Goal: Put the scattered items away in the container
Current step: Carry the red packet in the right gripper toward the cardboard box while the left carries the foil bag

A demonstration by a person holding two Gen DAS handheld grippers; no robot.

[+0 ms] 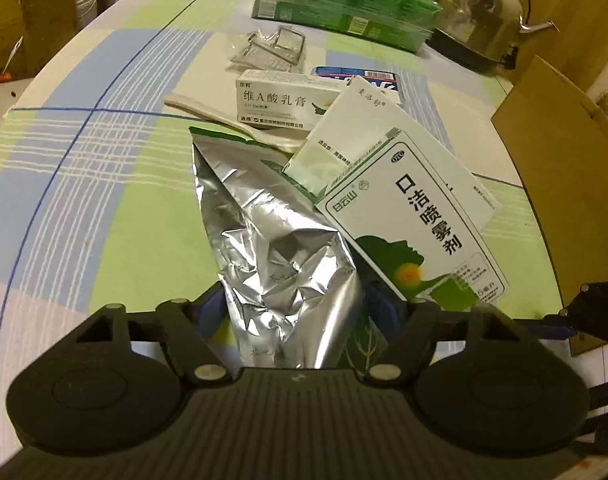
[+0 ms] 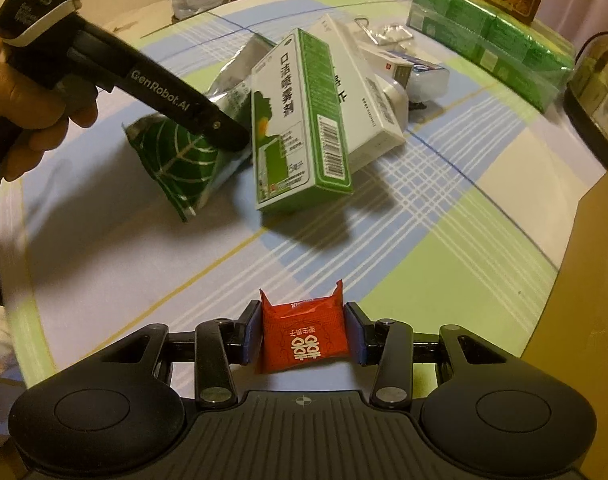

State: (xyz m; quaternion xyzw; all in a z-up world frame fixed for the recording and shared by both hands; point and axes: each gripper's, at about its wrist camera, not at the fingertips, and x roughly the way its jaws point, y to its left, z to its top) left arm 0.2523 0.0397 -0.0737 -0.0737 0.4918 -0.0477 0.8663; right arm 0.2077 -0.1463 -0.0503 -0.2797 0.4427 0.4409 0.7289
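The right gripper point(image 2: 304, 334) has its jaws pinching a red sachet point(image 2: 304, 338) with white characters, just above the tabletop point(image 2: 444, 240). The left gripper point(image 1: 299, 312), marked "GenRobot.AI", has jaws spread around a foil pouch point(image 1: 271, 248), whether touching I cannot tell, beside a box point(image 1: 416, 224) printed "口洁喷雾剂".

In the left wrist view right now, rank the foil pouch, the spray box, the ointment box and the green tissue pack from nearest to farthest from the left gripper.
1. foil pouch, between the jaws
2. spray box, just right
3. ointment box, mid-table
4. green tissue pack, far edge
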